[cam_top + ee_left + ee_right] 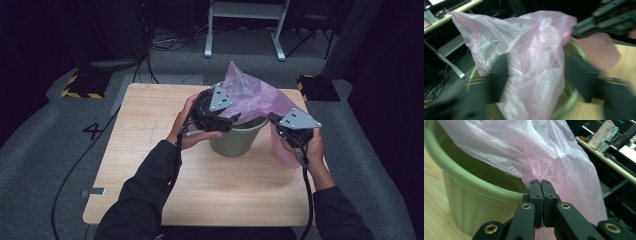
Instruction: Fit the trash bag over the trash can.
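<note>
Pink bag (252, 92) sticks up out of the upright green bin (235, 142), mid-table toward the far edge. Right gripper (541, 182) pinches its edge at the rim; left gripper (231, 120) leans over the bin, too blurry to tell its jaws.

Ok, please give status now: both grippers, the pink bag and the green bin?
Right gripper shut on pink bag, outside the rim. Left gripper over green bin, grip unclear. Bag partly inside bin, not spread. Nothing in the way.

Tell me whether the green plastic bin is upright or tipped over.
Upright: the green plastic bin stands on its base on the wooden table, with the pink plastic bag rising from its mouth.
</note>
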`<state>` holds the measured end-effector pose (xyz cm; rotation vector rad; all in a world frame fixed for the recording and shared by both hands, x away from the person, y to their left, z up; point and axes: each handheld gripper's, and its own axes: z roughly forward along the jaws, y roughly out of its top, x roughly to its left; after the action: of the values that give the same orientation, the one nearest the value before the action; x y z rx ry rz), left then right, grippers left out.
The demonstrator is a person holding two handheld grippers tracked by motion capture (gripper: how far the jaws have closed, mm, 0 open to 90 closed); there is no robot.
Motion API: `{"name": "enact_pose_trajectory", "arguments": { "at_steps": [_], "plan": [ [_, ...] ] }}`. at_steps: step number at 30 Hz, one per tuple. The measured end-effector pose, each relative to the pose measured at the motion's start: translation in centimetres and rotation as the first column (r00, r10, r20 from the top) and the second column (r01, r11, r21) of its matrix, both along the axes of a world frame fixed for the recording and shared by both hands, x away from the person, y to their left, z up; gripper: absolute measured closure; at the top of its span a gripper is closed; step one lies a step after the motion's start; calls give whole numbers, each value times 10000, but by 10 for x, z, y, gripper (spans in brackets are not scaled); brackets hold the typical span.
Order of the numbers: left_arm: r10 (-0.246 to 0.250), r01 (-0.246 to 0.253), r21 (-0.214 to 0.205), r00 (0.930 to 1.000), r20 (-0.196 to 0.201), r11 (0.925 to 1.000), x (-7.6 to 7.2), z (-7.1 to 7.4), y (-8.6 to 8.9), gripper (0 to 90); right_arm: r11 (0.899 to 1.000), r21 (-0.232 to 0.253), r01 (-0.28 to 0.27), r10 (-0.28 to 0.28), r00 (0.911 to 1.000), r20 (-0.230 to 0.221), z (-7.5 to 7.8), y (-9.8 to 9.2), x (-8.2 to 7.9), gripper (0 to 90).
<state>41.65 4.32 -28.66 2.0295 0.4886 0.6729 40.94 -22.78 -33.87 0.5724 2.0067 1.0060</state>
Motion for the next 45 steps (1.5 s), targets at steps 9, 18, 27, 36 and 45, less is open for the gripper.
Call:
{"name": "enact_pose_trajectory", "arguments": {
  "at_steps": [9,18,27,36,45],
  "plan": [
    [337,-315,698,9989,-315,9971,28,-15,-1,733,9966,446,-695,695,9976,20,0,-8,-4,875],
    [266,-239,822,9991,-325,9963,36,-21,-6,866,9944,607,-866,855,9961,200,4,-7,-5,867],
    [16,93,1090,9951,-991,9940,45,-28,-5,888,9910,1202,-584,526,9973,505,12,-5,-2,876],
    [-241,462,1520,9893,-1440,9873,47,-33,-13,805,9847,1707,-339,236,9978,620,18,0,2,874],
    [43,-4,345,9936,-1128,9994,39,-19,1,438,9936,1083,-336,300,9989,348,16,5,6,895]
  ]
}}
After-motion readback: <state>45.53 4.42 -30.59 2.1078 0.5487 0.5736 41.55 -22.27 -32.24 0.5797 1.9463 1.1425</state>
